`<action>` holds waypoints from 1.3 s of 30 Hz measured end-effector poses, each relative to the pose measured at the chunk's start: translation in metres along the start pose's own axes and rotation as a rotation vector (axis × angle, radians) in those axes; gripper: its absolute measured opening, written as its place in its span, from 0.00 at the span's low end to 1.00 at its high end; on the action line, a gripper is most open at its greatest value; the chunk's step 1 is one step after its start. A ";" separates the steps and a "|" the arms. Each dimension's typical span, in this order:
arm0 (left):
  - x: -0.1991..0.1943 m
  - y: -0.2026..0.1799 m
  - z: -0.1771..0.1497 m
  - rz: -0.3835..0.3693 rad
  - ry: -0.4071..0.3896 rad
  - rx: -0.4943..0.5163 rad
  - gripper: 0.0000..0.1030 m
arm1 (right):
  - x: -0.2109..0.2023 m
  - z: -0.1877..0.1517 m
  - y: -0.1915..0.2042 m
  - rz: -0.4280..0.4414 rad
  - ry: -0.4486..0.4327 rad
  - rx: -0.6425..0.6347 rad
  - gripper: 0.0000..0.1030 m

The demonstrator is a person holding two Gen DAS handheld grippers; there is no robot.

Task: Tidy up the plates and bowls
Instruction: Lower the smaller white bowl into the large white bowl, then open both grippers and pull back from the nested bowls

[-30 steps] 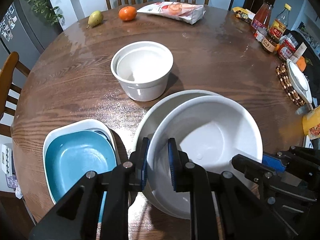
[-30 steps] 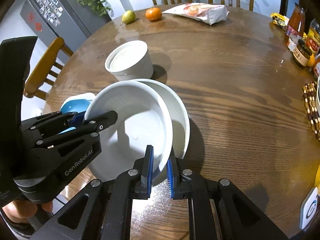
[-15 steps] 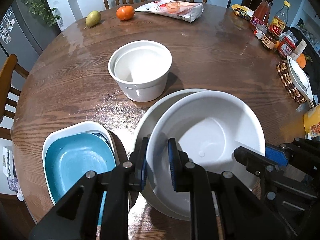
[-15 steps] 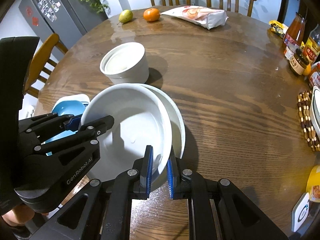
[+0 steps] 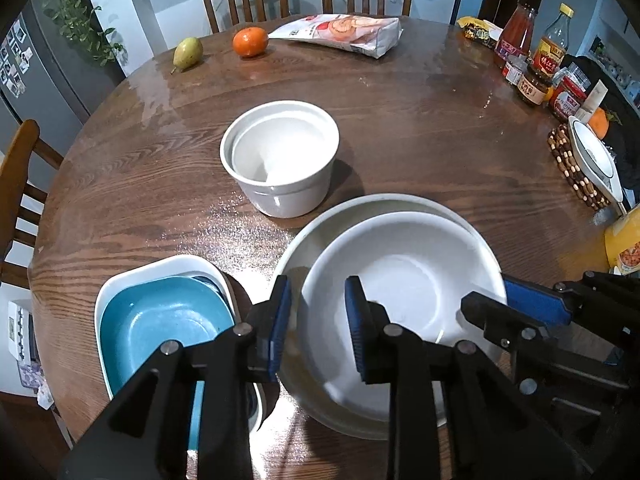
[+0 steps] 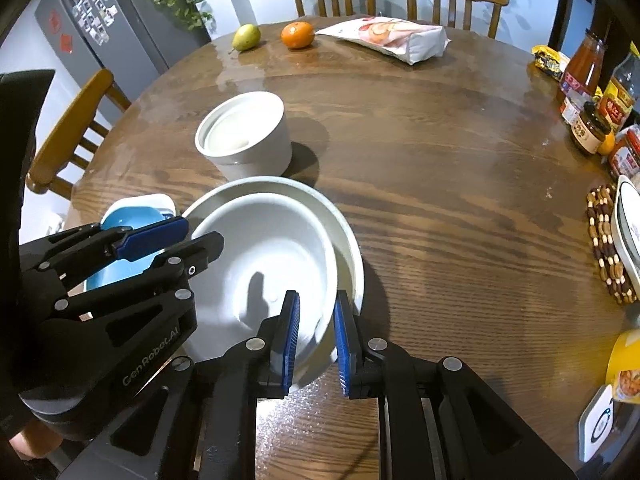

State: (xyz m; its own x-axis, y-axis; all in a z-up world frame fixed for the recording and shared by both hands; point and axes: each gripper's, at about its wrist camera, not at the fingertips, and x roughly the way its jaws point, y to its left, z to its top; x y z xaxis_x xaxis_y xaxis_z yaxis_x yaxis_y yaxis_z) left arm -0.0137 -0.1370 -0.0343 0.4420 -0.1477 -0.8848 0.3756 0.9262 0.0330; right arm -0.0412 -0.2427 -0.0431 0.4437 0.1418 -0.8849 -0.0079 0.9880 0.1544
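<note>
White bowl (image 5: 400, 304) nested in the wide dish (image 5: 360, 208), beside the blue dish (image 5: 160, 320).
Its rim is straddled by the opening left gripper (image 5: 316, 320) and looks barely pinched by the right gripper (image 6: 316, 332); an uneven release could tip it.

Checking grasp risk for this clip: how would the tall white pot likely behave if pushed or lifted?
The pot looks glazed and glossy, so probably slippery between fingers. Its thick ceramic-looking walls suggest it is heavy and chippable. The straight sides and broad base suggest it would slide on the table rather than tip.

Two grippers (image 5: 316, 324) (image 6: 316, 336), one pear (image 5: 187, 52), one orange (image 5: 250, 41)
</note>
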 end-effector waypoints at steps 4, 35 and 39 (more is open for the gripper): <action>-0.005 -0.001 0.000 -0.009 -0.015 -0.002 0.42 | -0.005 0.001 -0.004 0.006 -0.020 0.019 0.17; -0.017 0.037 0.015 0.065 -0.062 -0.113 0.84 | -0.025 0.019 -0.041 0.061 -0.109 0.179 0.55; -0.016 0.052 0.019 0.074 -0.058 -0.154 0.84 | -0.022 0.023 -0.037 0.061 -0.104 0.175 0.56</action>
State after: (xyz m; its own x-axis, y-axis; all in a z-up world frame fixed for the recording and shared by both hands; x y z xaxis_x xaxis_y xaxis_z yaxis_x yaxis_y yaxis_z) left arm 0.0147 -0.0929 -0.0094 0.5120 -0.0930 -0.8539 0.2131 0.9768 0.0214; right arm -0.0301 -0.2842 -0.0196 0.5374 0.1848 -0.8228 0.1142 0.9508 0.2881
